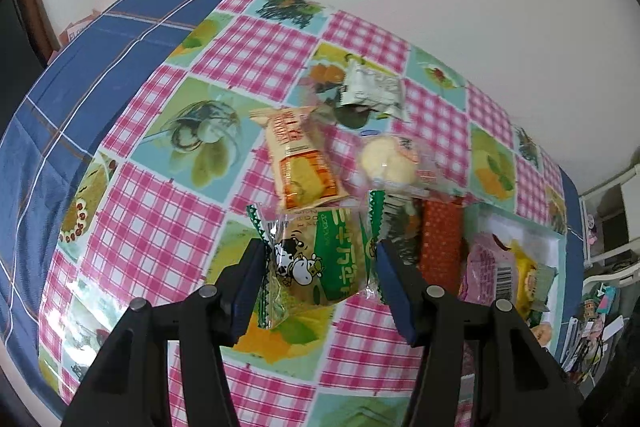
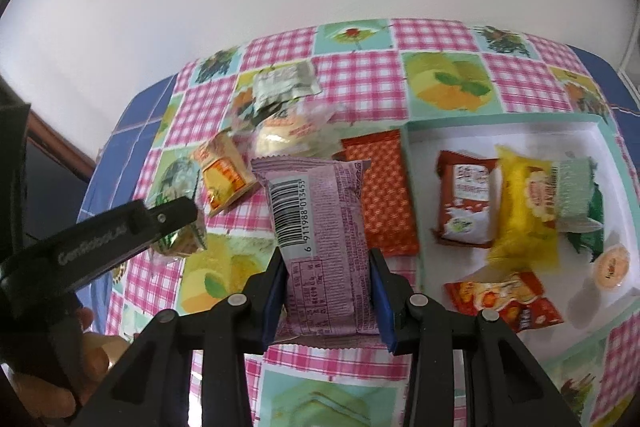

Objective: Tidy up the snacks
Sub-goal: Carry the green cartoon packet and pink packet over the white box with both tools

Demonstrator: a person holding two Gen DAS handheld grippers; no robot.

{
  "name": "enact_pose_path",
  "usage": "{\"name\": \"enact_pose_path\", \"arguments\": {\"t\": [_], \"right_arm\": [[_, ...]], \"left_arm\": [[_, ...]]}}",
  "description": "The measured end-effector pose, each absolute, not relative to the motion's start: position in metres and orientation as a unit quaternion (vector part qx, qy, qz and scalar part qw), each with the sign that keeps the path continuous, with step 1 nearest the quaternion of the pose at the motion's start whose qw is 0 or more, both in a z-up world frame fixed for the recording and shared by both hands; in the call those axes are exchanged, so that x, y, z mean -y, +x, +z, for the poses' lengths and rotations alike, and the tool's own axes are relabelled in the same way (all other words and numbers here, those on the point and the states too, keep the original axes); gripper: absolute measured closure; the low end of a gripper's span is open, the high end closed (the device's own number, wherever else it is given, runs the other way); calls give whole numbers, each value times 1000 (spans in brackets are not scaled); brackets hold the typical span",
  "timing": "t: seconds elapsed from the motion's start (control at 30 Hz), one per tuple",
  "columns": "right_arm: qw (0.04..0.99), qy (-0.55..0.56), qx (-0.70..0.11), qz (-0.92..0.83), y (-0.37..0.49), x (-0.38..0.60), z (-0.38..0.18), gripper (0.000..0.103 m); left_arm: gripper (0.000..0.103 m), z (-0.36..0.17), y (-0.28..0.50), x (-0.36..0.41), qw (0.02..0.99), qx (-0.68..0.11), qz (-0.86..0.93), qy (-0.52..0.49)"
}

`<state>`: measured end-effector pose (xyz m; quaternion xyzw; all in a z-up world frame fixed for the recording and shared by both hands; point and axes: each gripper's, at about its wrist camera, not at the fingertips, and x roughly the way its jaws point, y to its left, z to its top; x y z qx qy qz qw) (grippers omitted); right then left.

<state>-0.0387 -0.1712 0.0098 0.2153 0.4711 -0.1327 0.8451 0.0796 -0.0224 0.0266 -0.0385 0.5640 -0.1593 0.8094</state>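
My left gripper (image 1: 320,251) is shut on a green cow-printed snack packet (image 1: 324,263), held above the checked tablecloth. In the right wrist view the same packet (image 2: 180,239) shows at the left under one of the left gripper's fingers (image 2: 172,217). My right gripper (image 2: 326,255) is shut on a pink packet with a barcode (image 2: 316,223), held just left of a white box with a teal rim (image 2: 412,187). Inside the box lie several snacks, among them a brown packet (image 2: 464,203) and a yellow one (image 2: 524,203).
Loose on the cloth lie an orange-yellow packet (image 1: 304,163), a round cake in clear wrap (image 1: 388,159), a silver packet (image 1: 372,91) and a red dotted packet (image 2: 380,195) against the box. A hand (image 2: 96,347) shows lower left. Blue bedding (image 1: 80,75) borders the cloth.
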Motion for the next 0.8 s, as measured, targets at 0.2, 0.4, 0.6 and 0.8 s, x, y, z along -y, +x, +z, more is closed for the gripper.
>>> {"name": "enact_pose_path", "arguments": {"t": [0.2,0.4,0.6,0.8], "right_arm": [[844,238,-456,-155,-52,197,17,61],[840,259,-441,-181,-69,228,22,61],[834,277,-426,-214,-86,257,25,61],[825,305,-408,-244,-106,291,27,61]], "left_arm": [[45,34,68,41,808,-560,-180,-40],[45,37,56,63,805,-559,-198,-28],[45,38,44,88,799,-558,-222,-13],[45,39,31,114,794,-557,-244,6]]}}
